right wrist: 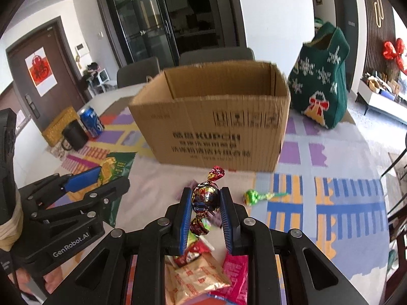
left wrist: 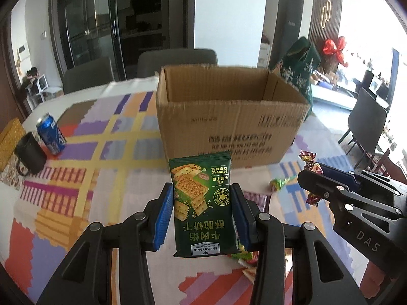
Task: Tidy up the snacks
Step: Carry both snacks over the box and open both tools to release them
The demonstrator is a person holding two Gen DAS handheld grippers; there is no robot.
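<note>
The big open cardboard box (left wrist: 229,117) sits in the middle of the tabletop (left wrist: 122,178), likely waiting for snacks. The left tool (left wrist: 202,216) squeezes a green cracker packet (left wrist: 201,203) upright, in front of the box. The right tool (right wrist: 205,213) pinches a shiny red foil candy (right wrist: 205,198), also before the box.

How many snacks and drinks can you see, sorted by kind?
Cracker packs: 1, held in the left hand-held gripper
Foil candies: 2, one held in the right hand-held gripper
Lollipops: 1
Soda cans: 1
Packets below the right hand-held gripper: 2
Total: 7
</note>
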